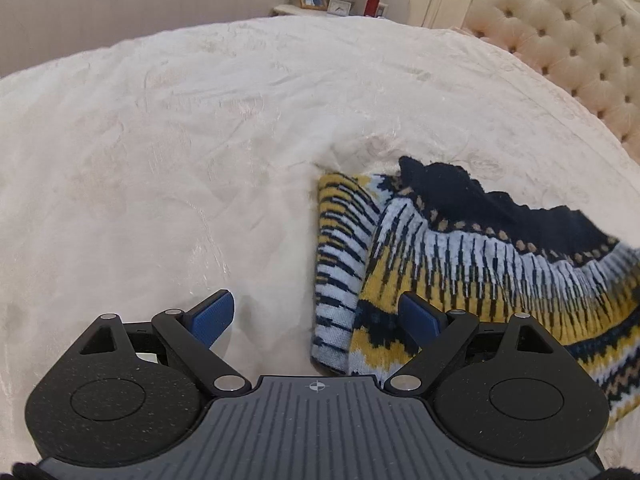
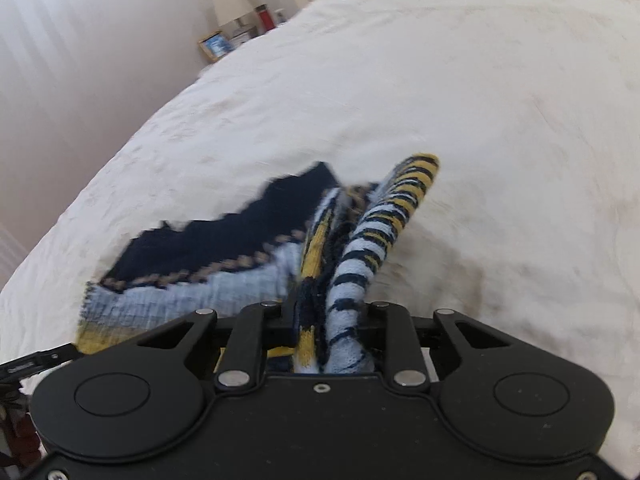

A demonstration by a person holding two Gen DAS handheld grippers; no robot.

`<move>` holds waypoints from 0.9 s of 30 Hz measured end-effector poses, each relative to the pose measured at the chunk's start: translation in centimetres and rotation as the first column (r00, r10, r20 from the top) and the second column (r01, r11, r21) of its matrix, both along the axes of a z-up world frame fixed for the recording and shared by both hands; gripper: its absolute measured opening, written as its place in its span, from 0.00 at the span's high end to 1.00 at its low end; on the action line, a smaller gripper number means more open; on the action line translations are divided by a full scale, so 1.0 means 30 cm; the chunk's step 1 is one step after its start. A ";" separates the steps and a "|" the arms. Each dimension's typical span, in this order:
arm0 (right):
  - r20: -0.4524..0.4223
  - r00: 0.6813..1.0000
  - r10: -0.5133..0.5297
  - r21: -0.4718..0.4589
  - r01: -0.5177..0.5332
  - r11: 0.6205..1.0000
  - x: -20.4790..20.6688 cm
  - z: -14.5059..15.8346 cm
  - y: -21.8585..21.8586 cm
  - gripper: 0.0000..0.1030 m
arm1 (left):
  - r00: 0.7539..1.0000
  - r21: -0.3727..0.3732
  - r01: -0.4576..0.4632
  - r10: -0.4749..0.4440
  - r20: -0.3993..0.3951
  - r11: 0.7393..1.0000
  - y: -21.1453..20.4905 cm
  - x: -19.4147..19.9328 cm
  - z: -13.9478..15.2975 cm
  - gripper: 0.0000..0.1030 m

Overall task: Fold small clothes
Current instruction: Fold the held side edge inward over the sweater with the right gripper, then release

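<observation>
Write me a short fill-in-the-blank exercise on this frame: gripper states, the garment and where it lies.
1. The left gripper has its jaws ____ and grips nothing.
2. The right gripper is ____ on the patterned knit sweater.
3. The sweater lies on a cream ____.
4. The pads of the left gripper are ____ in colour.

Missing words: open; shut; bedspread; blue
</observation>
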State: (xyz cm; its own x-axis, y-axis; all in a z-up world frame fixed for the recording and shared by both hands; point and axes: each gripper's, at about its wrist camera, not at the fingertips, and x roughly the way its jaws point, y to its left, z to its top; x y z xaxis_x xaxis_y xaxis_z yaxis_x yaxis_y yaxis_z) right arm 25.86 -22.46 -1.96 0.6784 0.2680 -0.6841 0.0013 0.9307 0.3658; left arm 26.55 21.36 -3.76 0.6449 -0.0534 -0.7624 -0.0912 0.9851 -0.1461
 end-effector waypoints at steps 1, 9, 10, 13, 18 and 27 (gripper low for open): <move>0.011 1.000 0.022 -0.004 -0.022 1.000 0.002 0.034 0.030 0.70 | 1.000 -0.002 0.006 -0.005 0.003 1.000 0.003 -0.003 0.007 0.13; 0.062 0.974 0.216 -0.038 -0.214 0.976 0.021 0.188 0.341 0.70 | 0.999 -0.013 -0.030 0.030 0.030 0.999 0.060 -0.010 0.038 0.13; 0.064 0.969 0.240 -0.039 -0.238 0.970 0.024 0.190 0.387 0.70 | 0.999 -0.018 -0.041 0.042 0.027 0.999 0.073 -0.008 0.037 0.13; 0.052 0.954 0.296 -0.049 -0.294 0.955 0.041 0.168 0.523 0.71 | 0.997 -0.035 -0.075 0.076 0.023 0.997 0.114 0.000 0.035 0.13; 0.007 0.934 0.358 -0.065 -0.357 0.932 0.051 0.083 0.700 0.71 | 0.993 -0.061 -0.114 0.115 0.016 0.992 0.166 0.007 0.030 0.13; -0.041 0.926 0.375 -0.004 -0.375 0.927 0.085 -0.049 0.807 0.59 | 0.986 -0.125 -0.165 0.168 0.010 0.978 0.230 0.011 0.025 0.13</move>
State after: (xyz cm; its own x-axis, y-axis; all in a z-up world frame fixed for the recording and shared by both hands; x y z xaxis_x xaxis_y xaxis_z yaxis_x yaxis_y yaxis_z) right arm 28.41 1.74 -3.41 0.5027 0.4897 -0.7124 -0.3346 0.8701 0.3620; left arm 26.88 28.26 -3.02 0.6678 -0.0365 -0.7434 -0.2483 0.9306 -0.2688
